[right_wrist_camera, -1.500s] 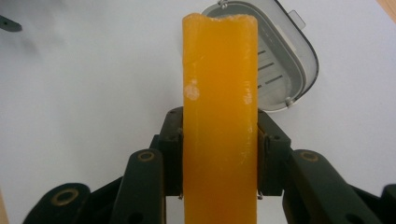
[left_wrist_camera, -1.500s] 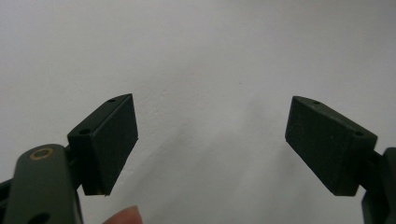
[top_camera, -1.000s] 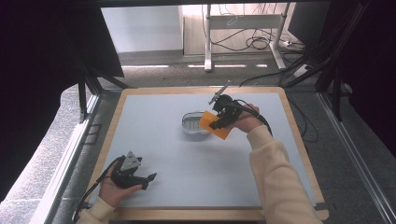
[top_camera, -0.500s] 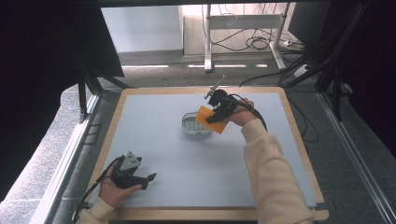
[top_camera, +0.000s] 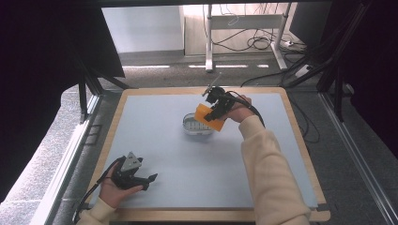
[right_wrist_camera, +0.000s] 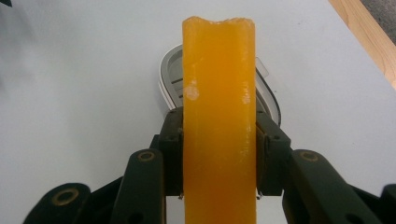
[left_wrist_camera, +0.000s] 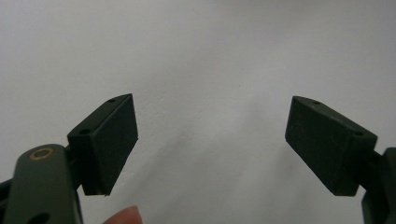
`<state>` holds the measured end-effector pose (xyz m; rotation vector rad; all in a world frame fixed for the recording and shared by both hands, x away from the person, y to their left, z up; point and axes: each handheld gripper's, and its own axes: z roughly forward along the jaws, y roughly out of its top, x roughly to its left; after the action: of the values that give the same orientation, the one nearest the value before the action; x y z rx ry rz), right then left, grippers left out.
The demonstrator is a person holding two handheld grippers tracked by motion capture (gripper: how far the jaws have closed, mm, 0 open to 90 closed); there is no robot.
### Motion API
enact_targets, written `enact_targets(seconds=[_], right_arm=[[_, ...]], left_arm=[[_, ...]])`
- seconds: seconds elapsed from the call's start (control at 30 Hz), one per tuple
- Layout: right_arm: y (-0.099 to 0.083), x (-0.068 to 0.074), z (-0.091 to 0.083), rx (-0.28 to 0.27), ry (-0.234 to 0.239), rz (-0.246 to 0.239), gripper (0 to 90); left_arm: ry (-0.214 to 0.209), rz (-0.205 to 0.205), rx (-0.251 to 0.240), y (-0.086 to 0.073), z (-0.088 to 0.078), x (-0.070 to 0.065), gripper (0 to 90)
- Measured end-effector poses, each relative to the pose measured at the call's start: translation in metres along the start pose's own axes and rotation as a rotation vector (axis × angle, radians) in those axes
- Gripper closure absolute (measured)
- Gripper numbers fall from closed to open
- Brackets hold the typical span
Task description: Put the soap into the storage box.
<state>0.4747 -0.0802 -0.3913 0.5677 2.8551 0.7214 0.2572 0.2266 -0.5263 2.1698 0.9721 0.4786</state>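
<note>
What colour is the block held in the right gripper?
Orange-yellow: the block shows best in the right gripper view, clamped in the right gripper.

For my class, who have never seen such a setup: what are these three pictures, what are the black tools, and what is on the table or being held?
There is no robot here. A person sits at a table with a pale grey top and holds a two-jaw hand tool, a gripper, in each hand. The high view looks down from above the person. The other two pictures come from small cameras riding on each gripper, looking along its jaws. The left gripper rests near the table's near edge, jaws wide apart with nothing between them. The right gripper is shut on an orange block, perhaps a sponge, held over a small oval dish near the middle of the table.
</note>
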Motion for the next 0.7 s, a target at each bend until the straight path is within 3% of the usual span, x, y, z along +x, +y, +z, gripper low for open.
enact_targets(seconds=[0.3,0.43,0.7], right_arm=[[0.005,-0.011,0.007,-0.017,0.008,0.009,61.8],[0.011,-0.014,0.011,0.006,0.001,-0.012,61.8],[0.026,-0.019,0.019,0.0,0.011,-0.04,61.9]], left_arm=[[0.0,0.002,0.001,0.0,0.0,0.0,17.0],[0.0,0.001,0.001,0.001,-0.001,0.0,17.0],[-0.004,-0.001,0.007,0.0,0.0,0.001,16.9]])
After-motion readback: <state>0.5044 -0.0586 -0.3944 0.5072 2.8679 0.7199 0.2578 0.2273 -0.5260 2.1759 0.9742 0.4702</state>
